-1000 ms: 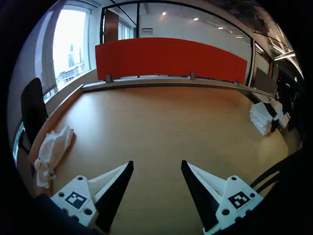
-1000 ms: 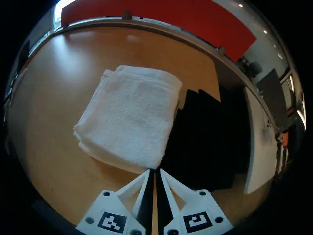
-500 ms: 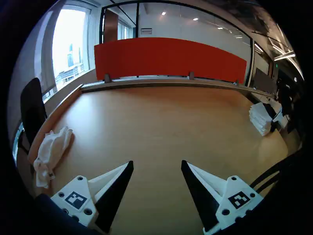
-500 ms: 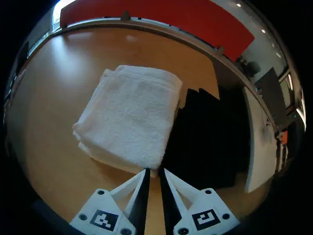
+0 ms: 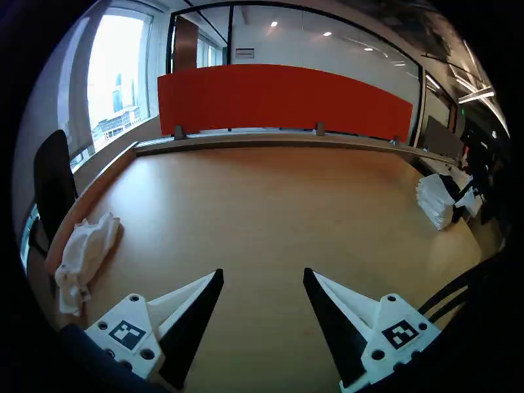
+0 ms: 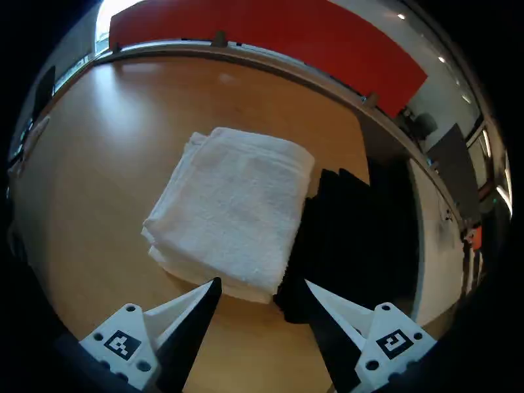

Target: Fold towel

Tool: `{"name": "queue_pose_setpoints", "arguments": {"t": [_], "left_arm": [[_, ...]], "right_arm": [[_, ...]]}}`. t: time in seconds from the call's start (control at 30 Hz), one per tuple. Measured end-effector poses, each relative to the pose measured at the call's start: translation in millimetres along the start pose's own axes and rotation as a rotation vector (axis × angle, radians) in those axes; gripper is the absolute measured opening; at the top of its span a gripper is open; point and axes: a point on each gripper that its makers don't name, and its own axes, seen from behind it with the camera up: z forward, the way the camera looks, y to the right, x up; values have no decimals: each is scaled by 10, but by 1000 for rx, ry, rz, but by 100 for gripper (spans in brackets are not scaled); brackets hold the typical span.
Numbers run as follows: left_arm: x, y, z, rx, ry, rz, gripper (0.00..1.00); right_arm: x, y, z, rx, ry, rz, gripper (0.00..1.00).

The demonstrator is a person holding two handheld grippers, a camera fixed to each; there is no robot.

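Note:
In the right gripper view a white towel (image 6: 232,209), folded into a thick square stack, lies on the wooden table (image 6: 98,170) at its right edge. My right gripper (image 6: 262,291) hovers just in front of the towel's near edge, open, with nothing between its fingers. In the left gripper view my left gripper (image 5: 262,278) is open above bare table (image 5: 275,196), holding nothing. The folded towel (image 5: 435,200) appears far to the right at the table edge. A crumpled white towel (image 5: 85,252) lies at the left edge.
A red divider panel (image 5: 281,98) stands along the table's far edge. A dark chair (image 5: 56,180) sits beyond the left edge, windows behind it. In the right gripper view a black chair or seat (image 6: 357,236) lies directly past the table's right edge beside the folded towel.
My right gripper went from shut to open and drew back slightly from the folded towel's near edge. The left gripper has stayed still.

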Motion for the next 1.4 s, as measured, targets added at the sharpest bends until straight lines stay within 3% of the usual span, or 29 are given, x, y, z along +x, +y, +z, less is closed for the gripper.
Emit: {"name": "queue_pose_setpoints", "arguments": {"t": [0.2, 0.6, 1.0, 1.4], "left_arm": [[5, -33, -17, 3, 4, -1, 90], [13, -65, -37, 4, 9, -6, 90], [41, -156, -46, 30, 18, -40, 90], [65, -203, -65, 50, 28, -52, 90]], "right_arm": [[68, -48, -59, 7, 22, 63, 88], [177, -93, -70, 17, 73, 303, 88], [210, -158, -124, -12, 119, 379, 88], [504, -182, -330, -87, 311, 443, 88]]}}
